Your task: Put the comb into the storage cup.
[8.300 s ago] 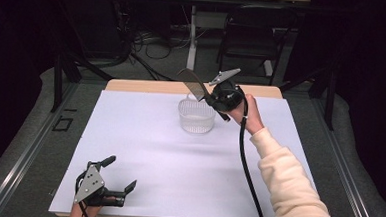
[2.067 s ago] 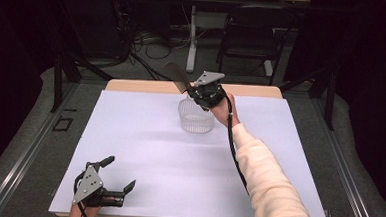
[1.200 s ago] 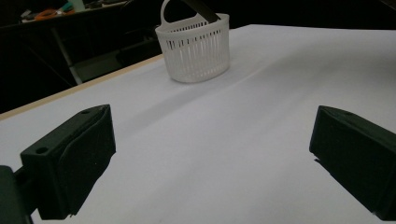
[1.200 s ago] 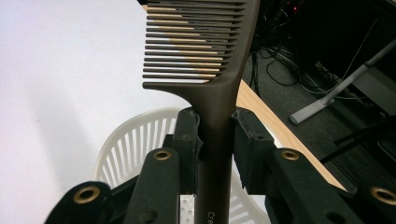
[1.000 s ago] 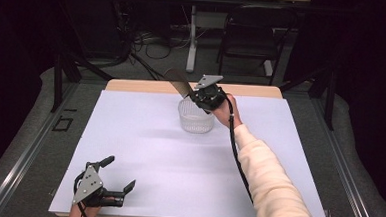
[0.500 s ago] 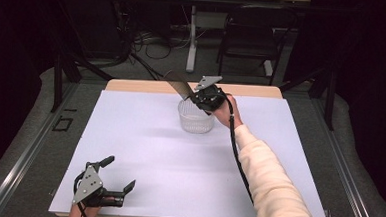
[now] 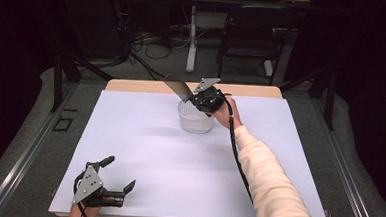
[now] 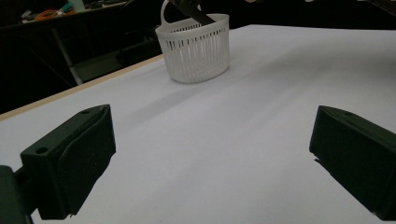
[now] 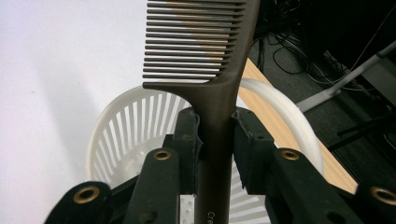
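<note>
One comb (image 9: 210, 70), dark brown, is clamped by its handle between the right gripper's (image 7: 205, 100) fingers (image 9: 189, 140), its toothed end pointing away from them and up over the far rim of the white slatted basket (image 7: 196, 117). Compared with the oldest high view, the comb has swung from the near-right side of the basket to its far-left side, and the gripper now sits directly above the opening. Over the last second nothing has shifted. My judgement: the comb is lined up for lowering into the basket but is not yet inside.

Right forearm reaches forward across the white bench (image 7: 153, 156), wrist bent, hand behind the gripper. Left gripper (image 7: 108, 184) rests at the near bench edge, fingers (image 8: 74, 158) wide apart and empty, well away from the basket.
</note>
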Available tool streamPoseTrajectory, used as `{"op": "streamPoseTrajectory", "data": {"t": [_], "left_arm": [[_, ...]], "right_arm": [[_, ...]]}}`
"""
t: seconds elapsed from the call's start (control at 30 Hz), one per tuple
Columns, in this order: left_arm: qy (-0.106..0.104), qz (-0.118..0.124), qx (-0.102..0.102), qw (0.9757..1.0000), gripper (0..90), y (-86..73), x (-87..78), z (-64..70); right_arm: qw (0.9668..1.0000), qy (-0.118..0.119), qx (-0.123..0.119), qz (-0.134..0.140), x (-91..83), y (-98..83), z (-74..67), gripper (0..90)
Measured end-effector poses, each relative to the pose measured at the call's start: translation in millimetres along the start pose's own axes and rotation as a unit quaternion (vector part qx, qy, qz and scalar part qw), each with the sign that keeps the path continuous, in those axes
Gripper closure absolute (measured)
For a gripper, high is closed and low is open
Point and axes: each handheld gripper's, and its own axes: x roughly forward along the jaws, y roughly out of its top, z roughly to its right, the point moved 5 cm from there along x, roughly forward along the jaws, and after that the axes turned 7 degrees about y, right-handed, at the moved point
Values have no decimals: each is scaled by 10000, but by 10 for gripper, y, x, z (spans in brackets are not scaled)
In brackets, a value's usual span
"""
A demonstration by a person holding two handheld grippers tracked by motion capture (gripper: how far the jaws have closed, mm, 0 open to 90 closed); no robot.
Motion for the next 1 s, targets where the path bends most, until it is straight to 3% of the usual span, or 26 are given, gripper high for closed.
{"op": "streamPoseTrajectory", "data": {"t": [1.0], "left_arm": [[15,0,-4,10000,4,-1,-3,-3]], "right_arm": [[9996,144,-66,-224,103,-90,-33,723]]}}
